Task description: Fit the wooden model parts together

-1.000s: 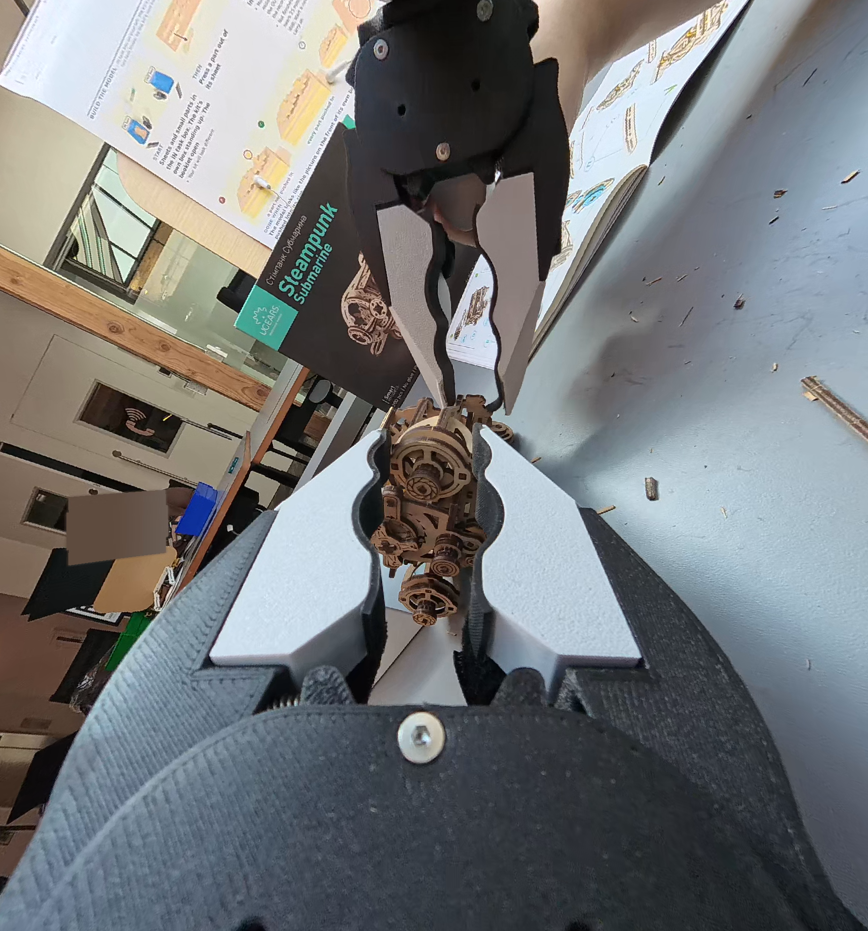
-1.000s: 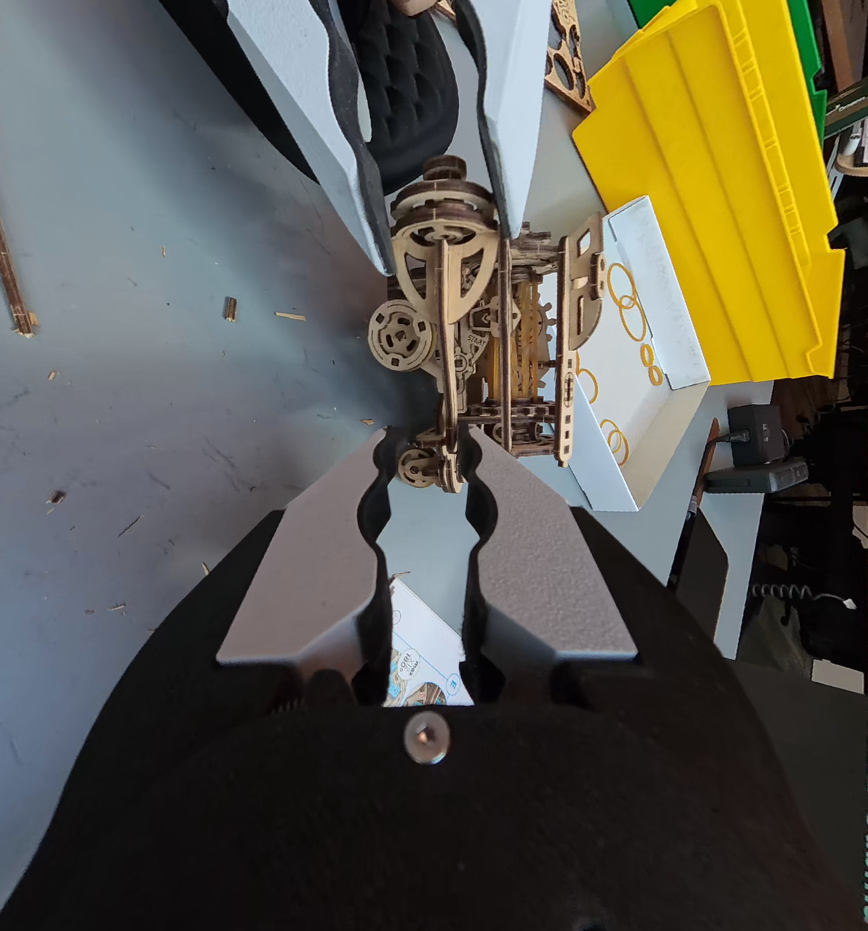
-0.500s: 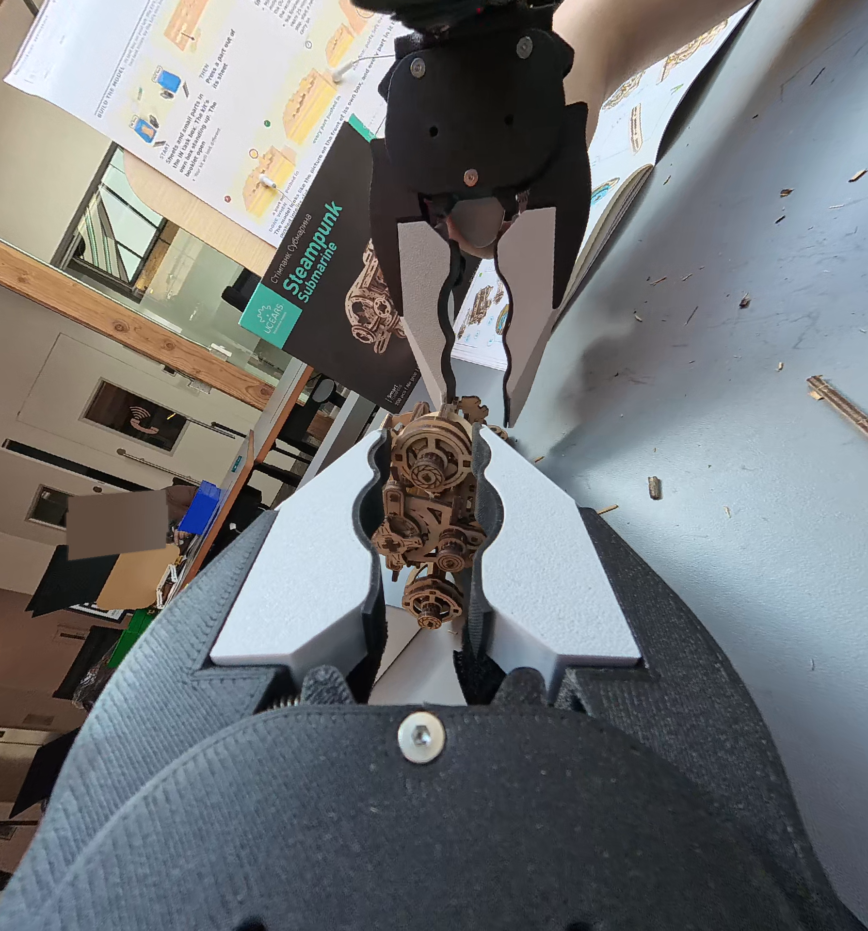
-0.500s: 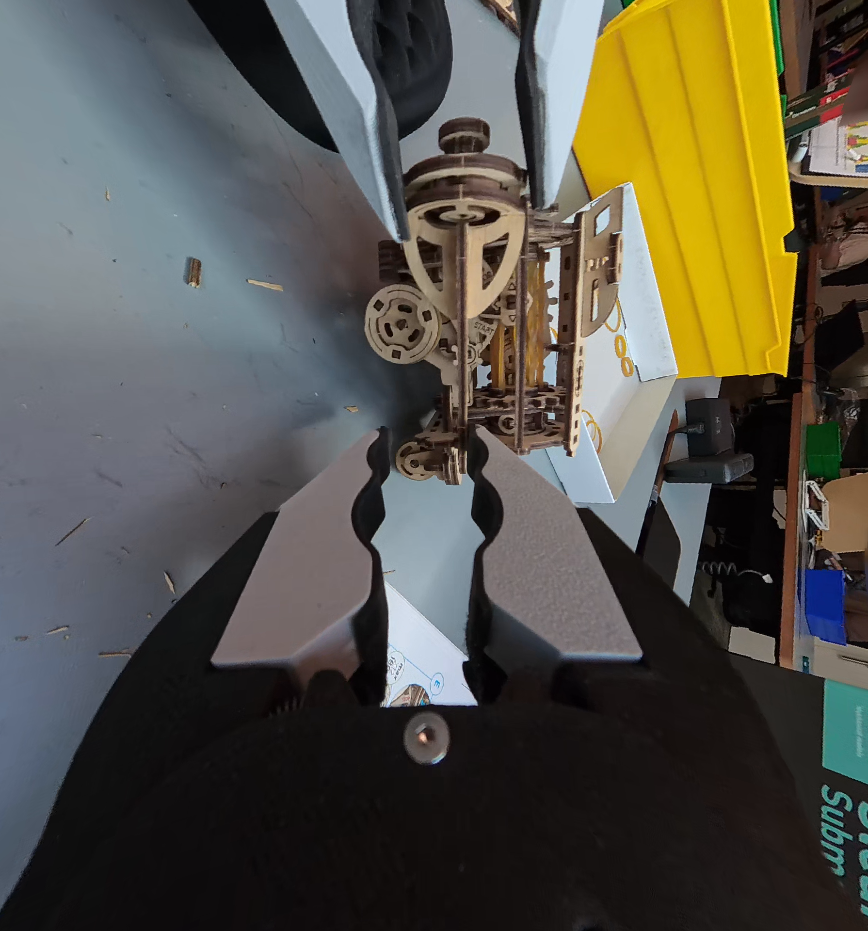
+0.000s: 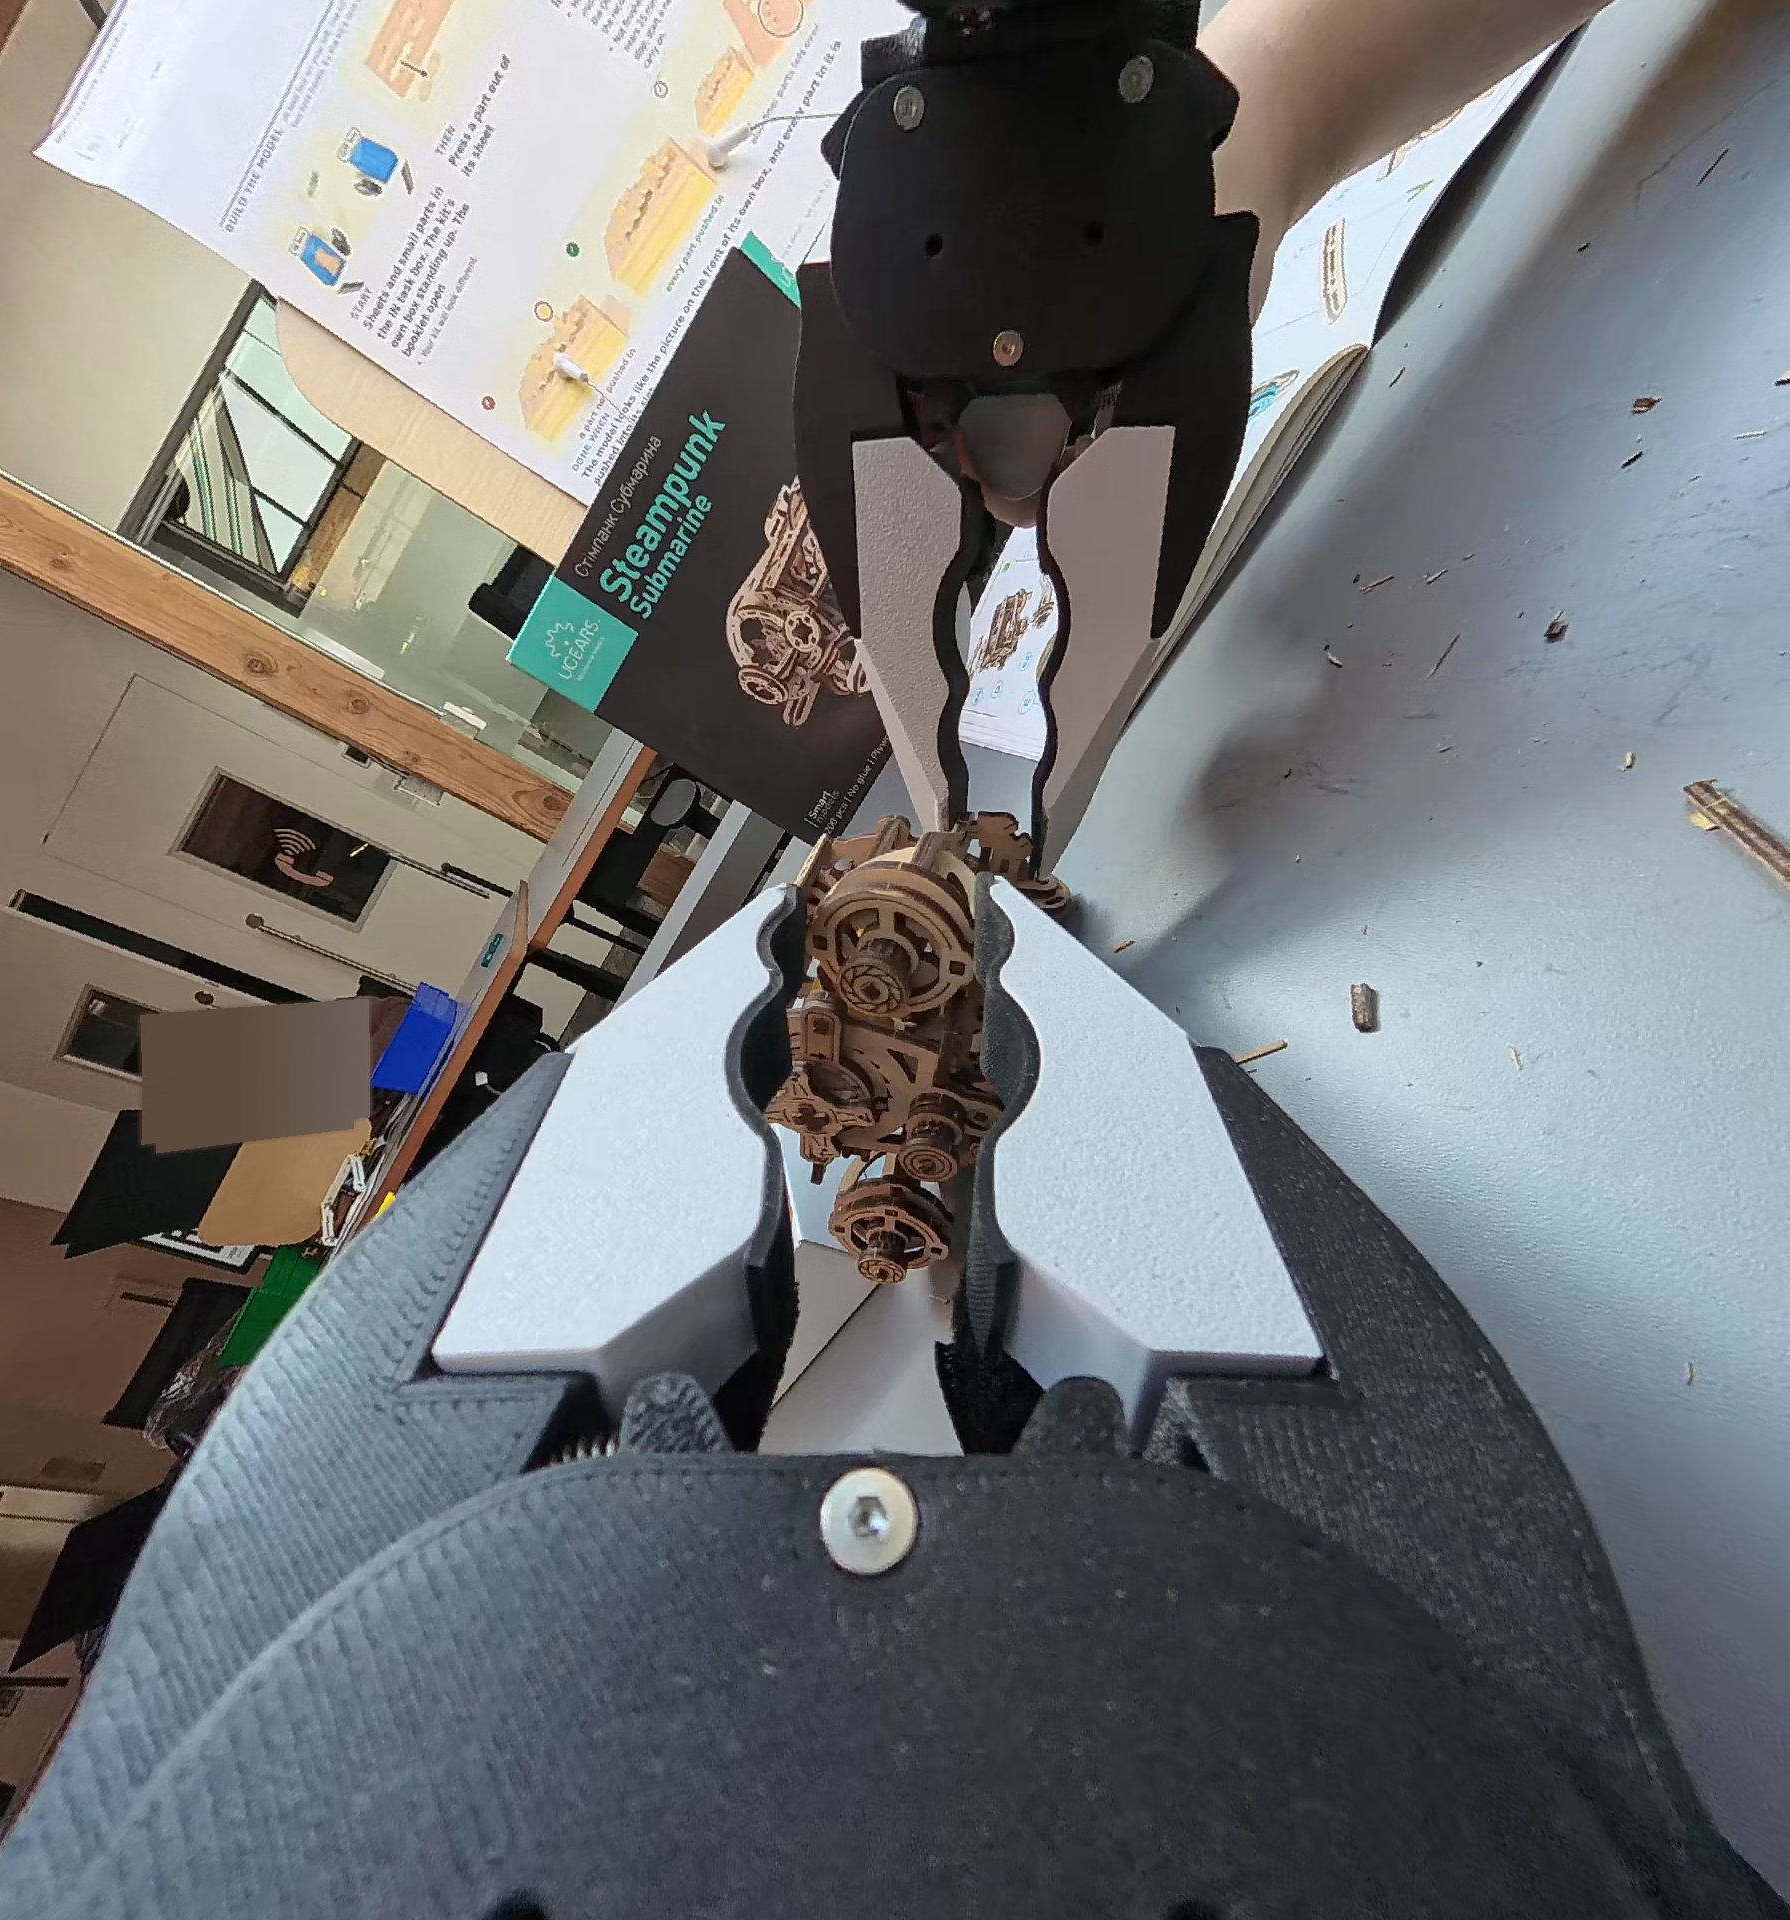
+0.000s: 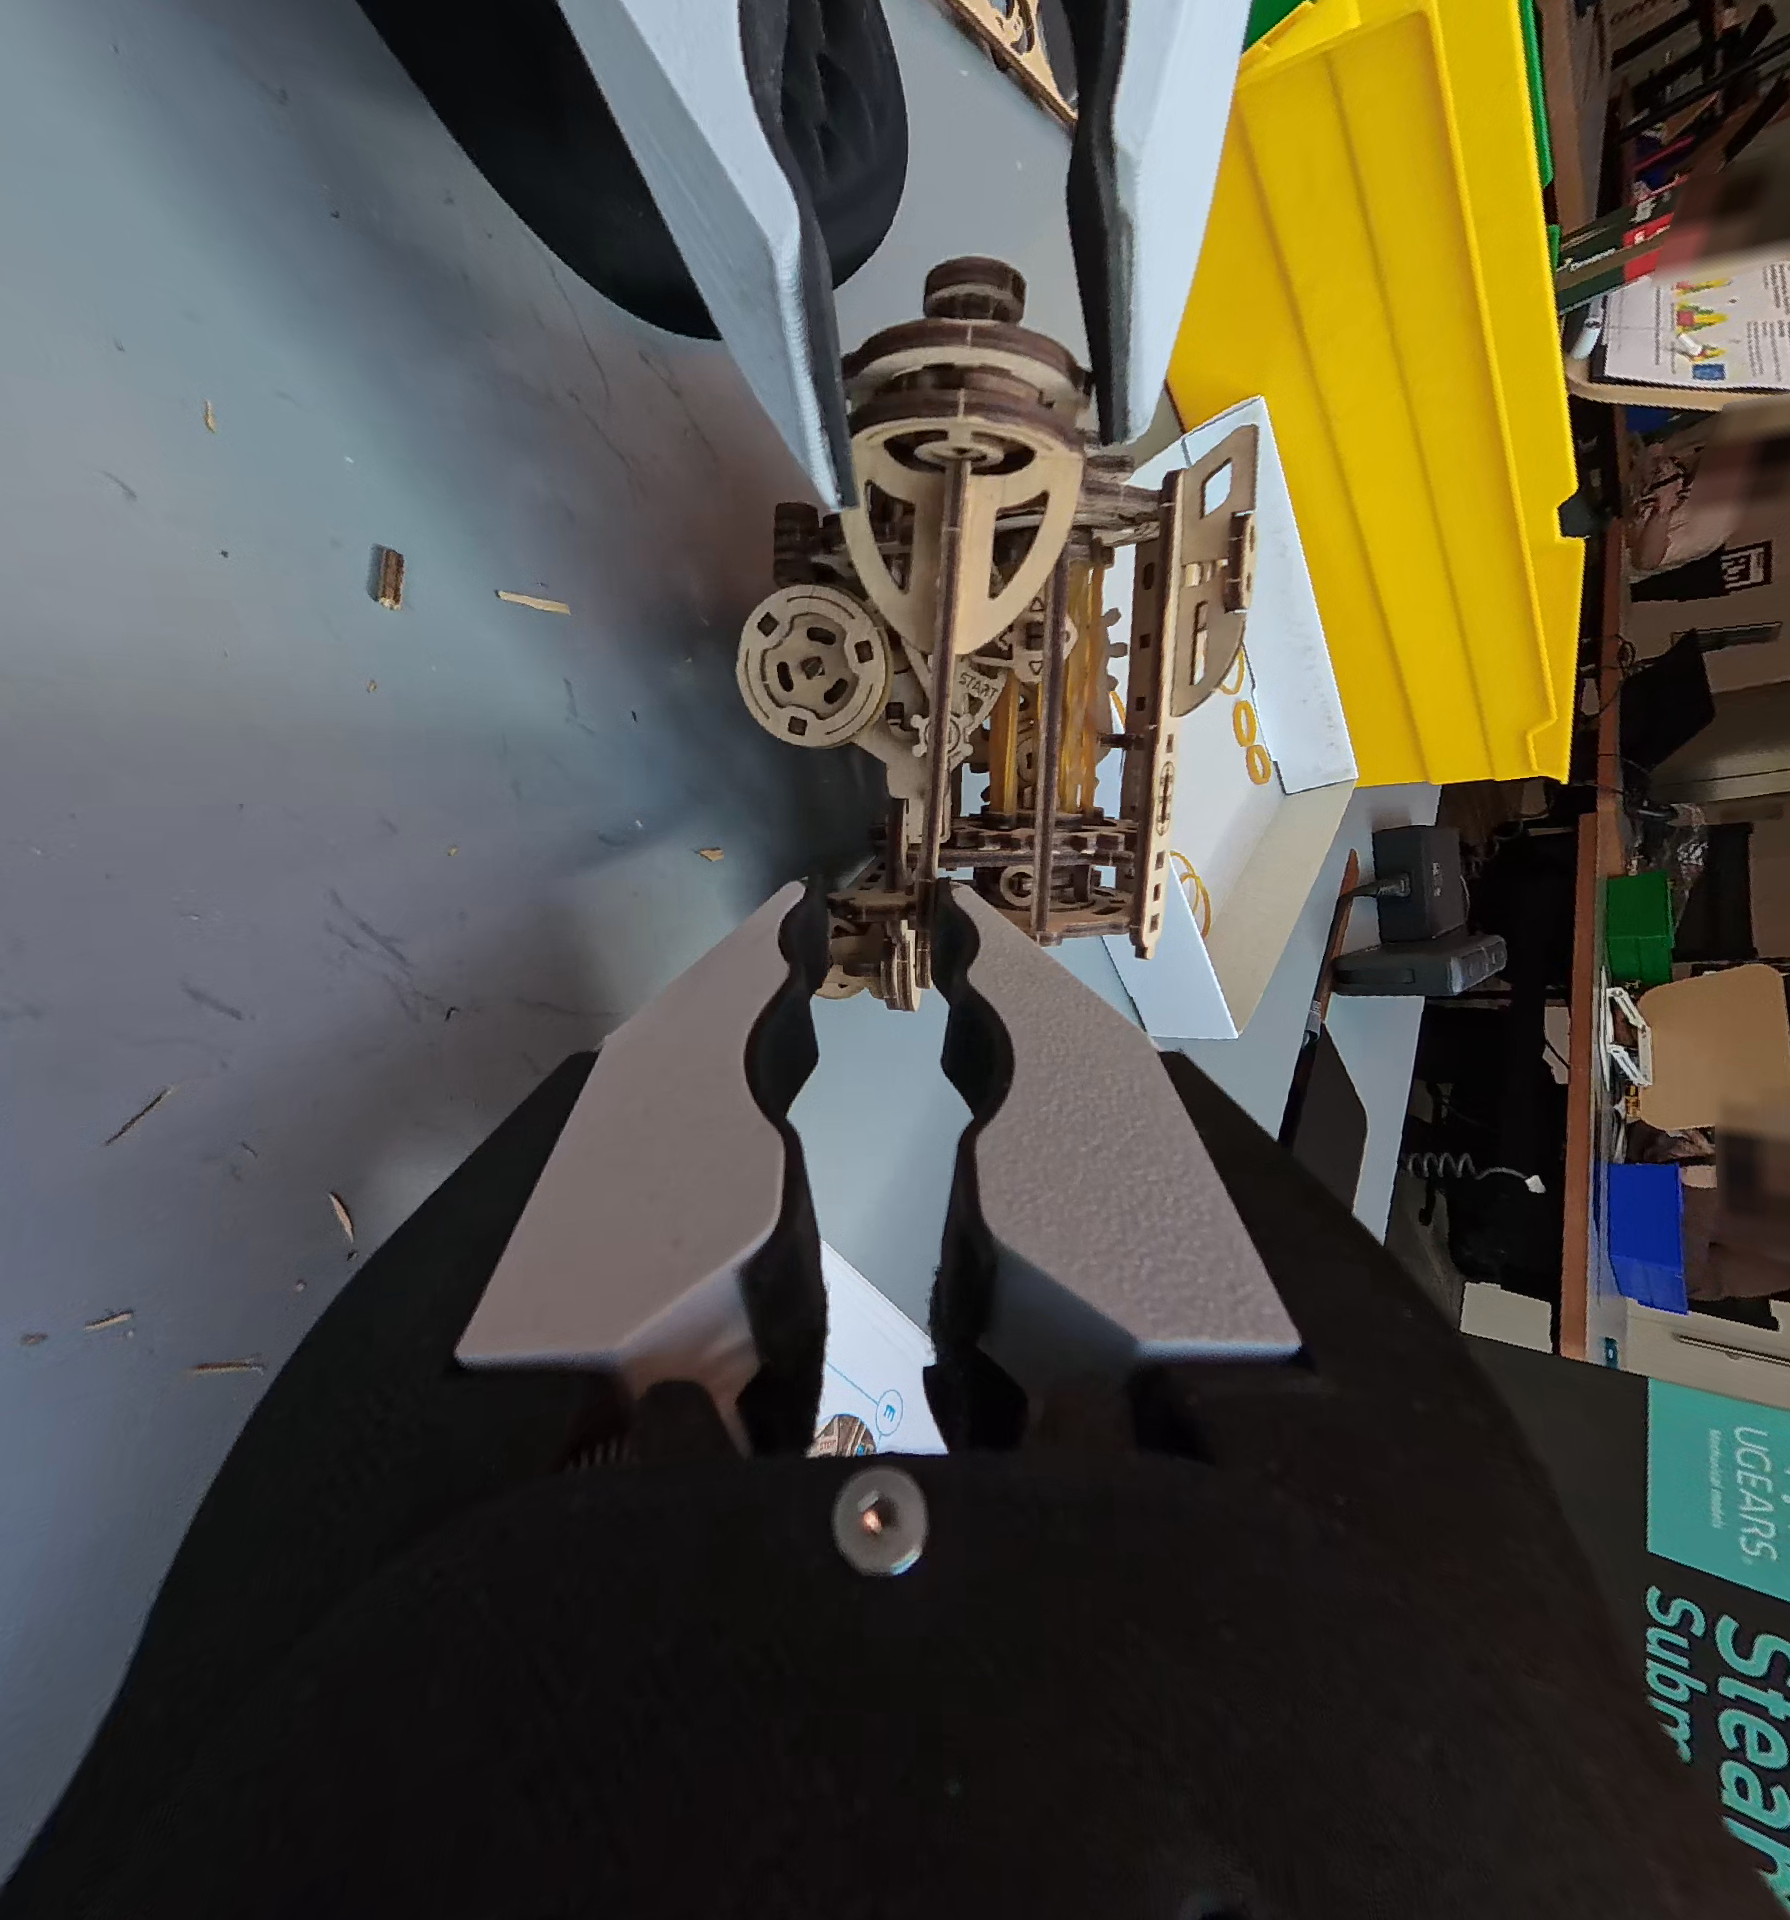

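Table (image 6: 247, 727): grey, left of frame.
Model (image 6: 984, 665): centre frame, long axis running straight between my two claws.
Left claw (image 5: 886, 914): clamped on its round end.
Right claw (image 6: 875, 925): nipping the opposite small end.

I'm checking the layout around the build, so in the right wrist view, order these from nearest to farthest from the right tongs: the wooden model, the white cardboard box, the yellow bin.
1. Wooden model: at the right tongs' tips.
2. White cardboard box: behind the model, to the right.
3. Yellow bin: beyond the box, upper right.
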